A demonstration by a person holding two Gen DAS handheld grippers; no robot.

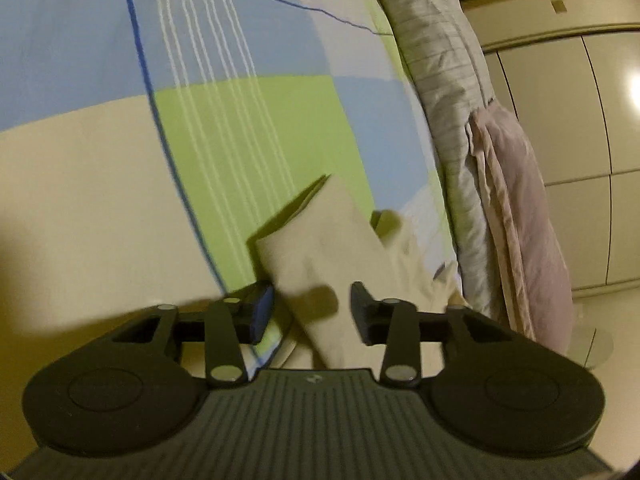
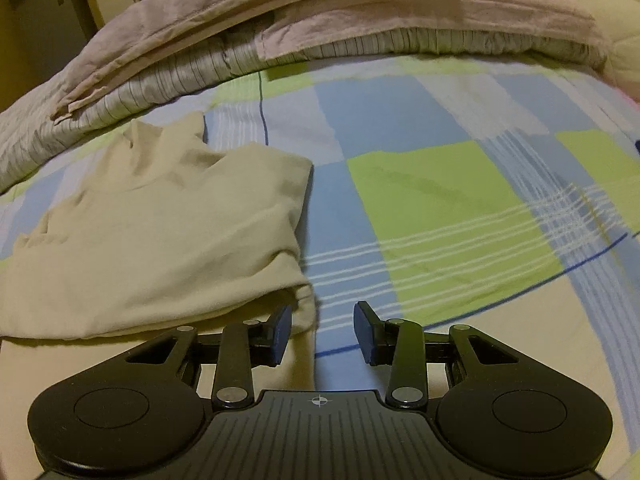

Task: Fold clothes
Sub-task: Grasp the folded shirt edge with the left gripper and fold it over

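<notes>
The bed (image 2: 420,200), under its checked blue, green and cream cover, carries everything here. Along its far edge from where the right claw looks lies a heap of bedding: a grey striped quilt (image 2: 168,76) with a pinkish sheet (image 2: 248,12) folded on top of it. White wardrobe doors (image 1: 568,128) stand beyond the bed in the left wrist view.

On the cover, just short of that quilt, lies the beige garment (image 2: 160,232), already doubled over in part, with its long axis running from the quilt back toward the claws. From the quilt, its near hem is the end furthest away, and that is the end both claws are at.

The right claw (image 2: 322,330) is spread apart and holds nothing; the garment's near right corner sits just at its left finger, so nearly all the cloth lies to that claw's left and ahead, toward the quilt.

The left claw (image 1: 312,314) is also parted, with a beige fold (image 1: 320,248) of the same garment lying between its fingers, ungripped as far as I can see; a shadow falls on the cloth there.

I would judge the left claw the better placed to pinch first, with the right needing a small shift leftward onto its corner before the hem can be carried toward the quilt.
</notes>
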